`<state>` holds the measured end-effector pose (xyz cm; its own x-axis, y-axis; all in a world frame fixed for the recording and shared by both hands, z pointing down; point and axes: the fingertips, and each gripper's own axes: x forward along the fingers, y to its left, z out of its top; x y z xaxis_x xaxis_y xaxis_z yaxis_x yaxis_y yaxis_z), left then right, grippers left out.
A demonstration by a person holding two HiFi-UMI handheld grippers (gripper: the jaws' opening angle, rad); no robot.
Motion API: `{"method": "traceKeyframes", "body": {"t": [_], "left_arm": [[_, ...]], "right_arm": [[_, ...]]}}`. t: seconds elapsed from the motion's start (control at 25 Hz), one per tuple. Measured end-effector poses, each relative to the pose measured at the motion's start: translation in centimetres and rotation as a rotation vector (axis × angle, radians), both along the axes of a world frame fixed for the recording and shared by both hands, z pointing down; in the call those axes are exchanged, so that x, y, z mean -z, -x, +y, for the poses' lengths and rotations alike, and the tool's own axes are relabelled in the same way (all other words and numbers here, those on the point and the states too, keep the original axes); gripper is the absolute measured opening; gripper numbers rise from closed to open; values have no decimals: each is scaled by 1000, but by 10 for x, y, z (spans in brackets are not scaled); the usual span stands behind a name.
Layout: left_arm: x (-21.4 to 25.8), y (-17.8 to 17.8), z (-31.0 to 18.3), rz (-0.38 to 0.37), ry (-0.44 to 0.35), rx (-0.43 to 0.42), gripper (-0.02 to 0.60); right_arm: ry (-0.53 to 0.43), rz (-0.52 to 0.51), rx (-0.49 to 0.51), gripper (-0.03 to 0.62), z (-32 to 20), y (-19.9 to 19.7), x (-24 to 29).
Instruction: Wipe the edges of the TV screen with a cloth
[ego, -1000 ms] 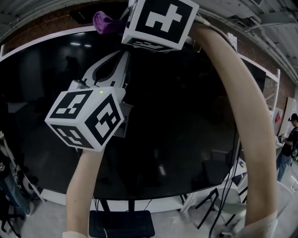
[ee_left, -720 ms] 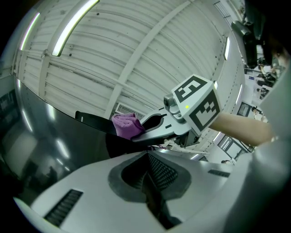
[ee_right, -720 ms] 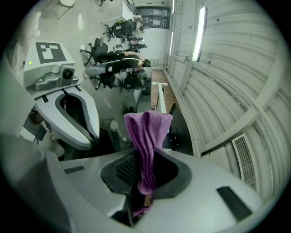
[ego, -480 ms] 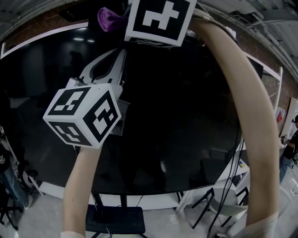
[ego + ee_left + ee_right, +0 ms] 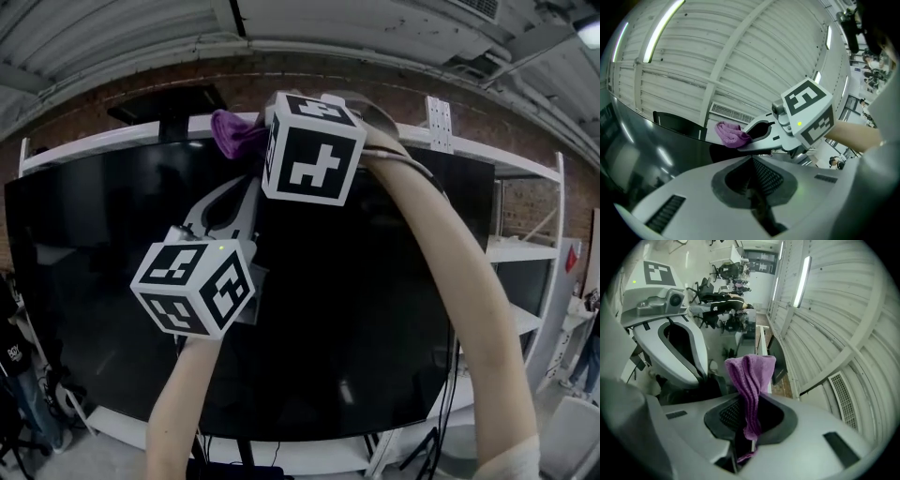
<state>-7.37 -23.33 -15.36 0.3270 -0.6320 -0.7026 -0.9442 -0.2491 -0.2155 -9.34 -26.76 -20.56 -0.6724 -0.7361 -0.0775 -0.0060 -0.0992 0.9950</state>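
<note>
**Cloth reaches top edge of TV**

The left gripper (image 5: 751, 163), jaws together with nothing between them, hovers before the black TV screen (image 5: 375, 309). Just right of it and higher, the purple cloth (image 5: 234, 136) sits bunched at the screen's upper border, pinched in the right gripper (image 5: 747, 401). The edge wipe looks barely begun; 1 steady sideways sweep along the border, cloth pressed flat, seems the next call.

Upper centre of the frame, the cloth (image 5: 234, 134) sits at the TV (image 5: 375, 309)'s top edge in the right gripper (image 5: 251, 145); the left gripper (image 5: 232, 199) lies just below.
</note>
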Motion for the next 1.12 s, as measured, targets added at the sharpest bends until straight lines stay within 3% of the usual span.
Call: {"method": "traceKeyframes", "body": {"t": [0.24,0.48,0.72,0.88,1.12], "left_arm": [[-6,-23,-12,-2,24,36,15],[-6,-37,-8,20,7,50,15],[-10,-57,-8,53,5,70,15],[-18,-87,-12,39,24,91,15],[-13,-108,-4,25,7,143,15]], "right_arm": [[-53,18,24,63,-3,-17,-5],[-122,92,-26,63,-4,-32,-10],[-135,137,-21,63,-11,-53,-27],[-204,108,-17,63,-20,-77,-31],[-154,77,40,63,-16,-87,-20]]}}
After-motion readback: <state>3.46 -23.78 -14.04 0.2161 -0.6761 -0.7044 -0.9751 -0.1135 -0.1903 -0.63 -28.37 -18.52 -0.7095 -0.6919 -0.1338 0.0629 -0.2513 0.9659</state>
